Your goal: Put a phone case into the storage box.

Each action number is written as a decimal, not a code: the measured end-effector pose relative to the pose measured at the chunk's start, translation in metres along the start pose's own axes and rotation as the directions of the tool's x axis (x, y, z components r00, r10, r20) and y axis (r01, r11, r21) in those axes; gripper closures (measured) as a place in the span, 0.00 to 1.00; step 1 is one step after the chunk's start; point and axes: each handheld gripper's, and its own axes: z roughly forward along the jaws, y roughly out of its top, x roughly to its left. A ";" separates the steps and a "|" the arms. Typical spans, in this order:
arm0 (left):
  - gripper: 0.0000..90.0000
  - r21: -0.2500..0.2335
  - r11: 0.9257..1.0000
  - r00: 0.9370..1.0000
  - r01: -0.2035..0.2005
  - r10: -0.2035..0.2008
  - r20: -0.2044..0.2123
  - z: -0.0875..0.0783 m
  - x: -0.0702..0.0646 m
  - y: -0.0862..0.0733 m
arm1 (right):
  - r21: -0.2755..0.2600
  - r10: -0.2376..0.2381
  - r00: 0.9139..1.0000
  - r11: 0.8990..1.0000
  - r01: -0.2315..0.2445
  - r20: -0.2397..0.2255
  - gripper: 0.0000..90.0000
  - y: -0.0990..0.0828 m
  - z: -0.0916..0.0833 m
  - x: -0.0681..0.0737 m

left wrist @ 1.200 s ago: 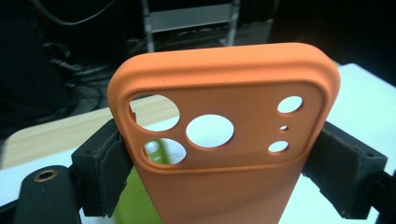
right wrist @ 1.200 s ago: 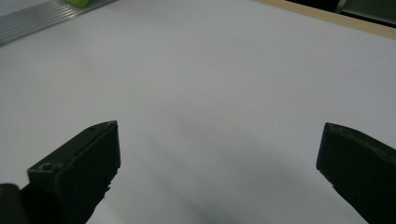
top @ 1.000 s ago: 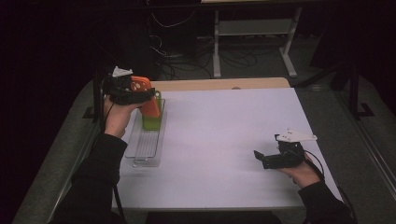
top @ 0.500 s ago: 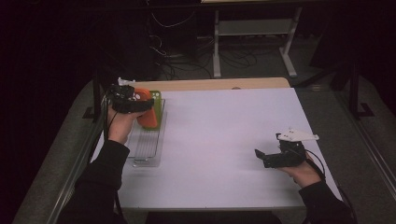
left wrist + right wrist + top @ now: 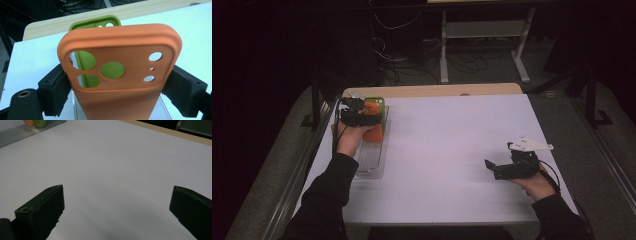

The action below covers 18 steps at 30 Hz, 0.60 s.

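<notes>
My left gripper (image 5: 117,90) is shut on an orange phone case (image 5: 120,67), its pads pressing on the case's two long edges. The case stands upright over a clear slotted rack (image 5: 373,150) at the table's left side, and it also shows in the high view as the orange case (image 5: 374,131) under the left gripper (image 5: 360,116). A green phone case (image 5: 93,25) stands in the rack just behind it; it is the green case (image 5: 375,101) in the high view. My right gripper (image 5: 492,167) rests open near the table's right front, nothing between its jaws (image 5: 117,202).
The white table top (image 5: 452,140) spreads between the two hands. A wooden strip (image 5: 437,90) runs along its far edge. Behind the table are a metal stand (image 5: 482,30) and cables on the dark floor. The rack's ribbed end (image 5: 27,131) shows far off in the right gripper view.
My left hand has come down with the orange case, lowering it toward the rack in front of the green case. The right hand has stayed put.
</notes>
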 end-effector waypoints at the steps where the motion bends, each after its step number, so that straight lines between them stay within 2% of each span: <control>1: 0.16 0.002 1.000 1.000 0.004 -0.004 -0.002 0.001 0.000 0.000 | 0.000 0.001 1.000 1.000 -0.001 0.000 0.00 0.000 0.000 0.000; 7: 0.15 -0.008 1.000 1.000 0.018 -0.018 -0.013 0.014 0.001 0.001 | -0.003 0.001 1.000 1.000 -0.001 -0.002 0.00 0.000 0.000 0.000; 16: 0.15 -0.009 0.999 0.999 0.042 -0.041 0.015 0.029 0.011 0.004 | -0.001 0.000 1.000 1.000 0.000 -0.001 0.00 0.000 0.000 0.000; 17: 0.15 -0.016 0.998 0.998 0.056 -0.055 0.017 0.030 0.011 0.004 | -0.003 -0.006 1.000 1.000 0.006 -0.002 0.00 0.000 0.000 0.000; 18: 0.15 -0.008 0.999 0.999 0.050 -0.050 0.018 0.031 0.012 0.004 | -0.004 -0.008 1.000 1.000 0.008 -0.003 0.00 0.000 0.000 0.000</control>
